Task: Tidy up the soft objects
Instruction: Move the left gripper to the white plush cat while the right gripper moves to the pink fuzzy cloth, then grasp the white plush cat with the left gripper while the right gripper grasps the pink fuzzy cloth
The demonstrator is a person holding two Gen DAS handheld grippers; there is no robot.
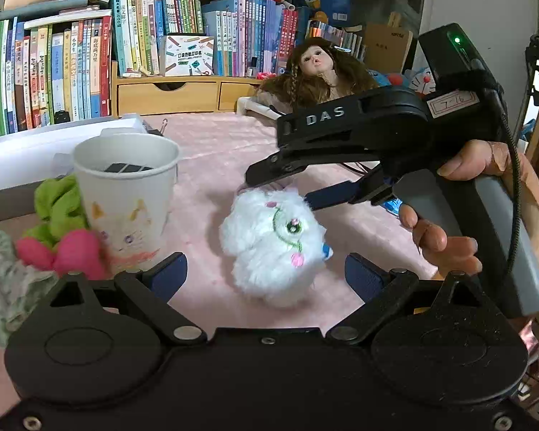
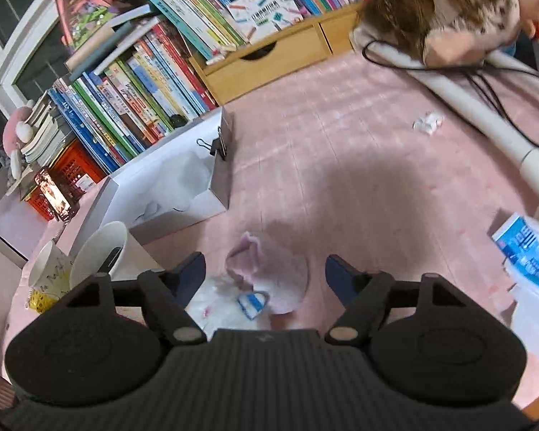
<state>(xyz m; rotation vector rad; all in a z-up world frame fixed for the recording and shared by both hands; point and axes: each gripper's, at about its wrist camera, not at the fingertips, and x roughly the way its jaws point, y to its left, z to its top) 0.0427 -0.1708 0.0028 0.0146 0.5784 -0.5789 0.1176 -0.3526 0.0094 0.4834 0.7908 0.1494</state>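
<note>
A fluffy white plush toy [image 1: 275, 248], with an embroidered green eye, pink cheek marks and a small blue tag at its side, lies on a pink cloth-covered table [image 1: 215, 151], near the middle of the left wrist view. It sits directly ahead of the left gripper [image 1: 266, 273], whose two dark blue padded fingers [image 1: 170, 273] are spread wide apart on either side of the toy without touching it. The right gripper [image 1: 282, 188], held in a person's hand [image 1: 445, 230], hovers just above the toy's top, its fingers parted and holding nothing. In the right wrist view that gripper [image 2: 266, 274] looks down on the plush [image 2: 269, 283], which lies between its open fingers; this placement suggests it is lining up to pinch the toy from above. To the toy's left stands a white paper cup [image 1: 125, 194] with a drawn cat face, and beside it lie a green and pink soft item [image 1: 59, 230] and a pale grey-green knitted piece [image 1: 3, 280], perhaps gathered there as a sorted group. Behind the cup is an open white box [image 2: 183, 186] with a binder clip on its edge, a likely container for soft things. Farther back, a long-haired doll [image 1: 316, 72] leans on a white tray, and shelves of books [image 1: 90, 64] line the wall.
</note>
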